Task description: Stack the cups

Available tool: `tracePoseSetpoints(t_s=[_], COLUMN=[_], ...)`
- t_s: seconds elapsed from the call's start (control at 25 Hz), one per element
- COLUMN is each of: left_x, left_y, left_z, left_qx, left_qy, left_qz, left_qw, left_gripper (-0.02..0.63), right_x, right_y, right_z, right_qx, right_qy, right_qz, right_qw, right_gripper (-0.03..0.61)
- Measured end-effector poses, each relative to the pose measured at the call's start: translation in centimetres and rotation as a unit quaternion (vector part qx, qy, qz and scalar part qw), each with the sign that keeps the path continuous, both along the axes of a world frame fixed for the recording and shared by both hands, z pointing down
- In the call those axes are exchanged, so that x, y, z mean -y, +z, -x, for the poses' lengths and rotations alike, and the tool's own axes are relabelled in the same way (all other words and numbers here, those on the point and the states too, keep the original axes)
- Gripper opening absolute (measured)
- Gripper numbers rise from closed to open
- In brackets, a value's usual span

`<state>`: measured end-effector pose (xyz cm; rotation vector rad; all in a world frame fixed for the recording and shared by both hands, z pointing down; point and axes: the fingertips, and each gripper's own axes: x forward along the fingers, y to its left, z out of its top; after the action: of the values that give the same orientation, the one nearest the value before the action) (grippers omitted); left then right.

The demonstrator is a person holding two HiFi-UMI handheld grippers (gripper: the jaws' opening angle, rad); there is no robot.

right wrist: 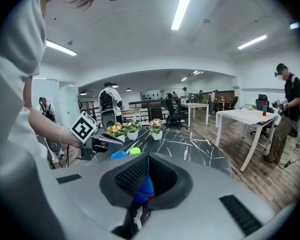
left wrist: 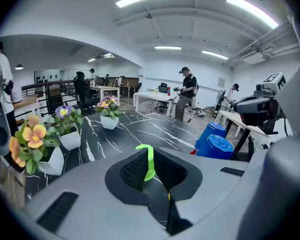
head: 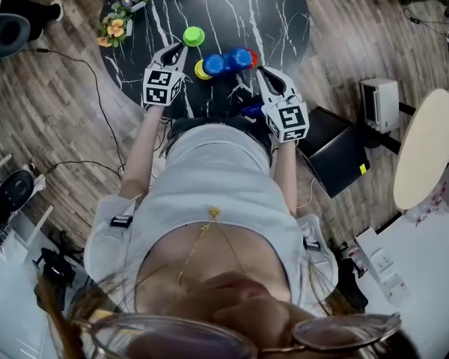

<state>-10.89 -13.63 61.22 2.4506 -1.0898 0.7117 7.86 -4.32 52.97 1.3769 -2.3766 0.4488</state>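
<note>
On the black marble table (head: 277, 13) a green cup (head: 194, 36) stands upside down by itself. Nearer me lies a cluster of cups: a yellow one (head: 200, 70), two blue ones (head: 213, 64) (head: 240, 57) and a red one (head: 254, 57) at the right end. My left gripper (head: 179, 48) is shut and empty, its tips just short of the green cup (left wrist: 149, 161). Just right of the red cup, my right gripper (head: 260, 72) is also shut and holds nothing. A blue cup (right wrist: 144, 188) shows past its jaws.
Potted flowers (head: 120, 21) stand at the table's far left edge. On the floor to the right are a black case (head: 337, 155), a white device (head: 379, 103) and a round beige table (head: 426, 148). Cables run over the floor at the left. People stand in the room behind.
</note>
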Motion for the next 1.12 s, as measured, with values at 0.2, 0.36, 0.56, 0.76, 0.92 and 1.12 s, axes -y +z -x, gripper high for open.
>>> tracePoseSetpoints(t_s=[0.2,0.36,0.56,0.76,0.92,1.12], left_x=[1.3,2.1,2.7,2.9,3.1,3.4], left_y=[0.7,2.1,3.8,5.1,5.8,6.3], left_z=[-0.1,-0.8,-1.6,-2.2,-2.3,-2.0], left_qx=[0.016,0.039,0.067,0.086,0.097,0.096], left_qy=[0.009,0.027,0.048,0.06,0.06,0.049], left_qz=[-0.002,0.005,0.005,0.011,0.014,0.022], left_qw=[0.9998,0.9989,0.9966,0.9944,0.9934,0.994], left_gripper=[0.062,0.164,0.215,0.23,0.23,0.225], right_x=[-0.3,-0.7,-1.2,-1.5,-1.6,-1.8], right_y=[0.0,0.1,0.4,0.5,0.4,0.4], right_z=[-0.5,-1.1,-1.8,-2.5,-3.0,-3.2], right_qx=[-0.002,-0.002,0.0,0.003,0.004,0.003], right_qy=[0.022,0.038,0.056,0.07,0.075,0.076], right_qz=[0.002,0.005,0.01,0.011,0.01,0.009], right_qw=[1.0,0.999,0.998,0.997,0.997,0.997], right_gripper=[0.02,0.02,0.02,0.02,0.02,0.02])
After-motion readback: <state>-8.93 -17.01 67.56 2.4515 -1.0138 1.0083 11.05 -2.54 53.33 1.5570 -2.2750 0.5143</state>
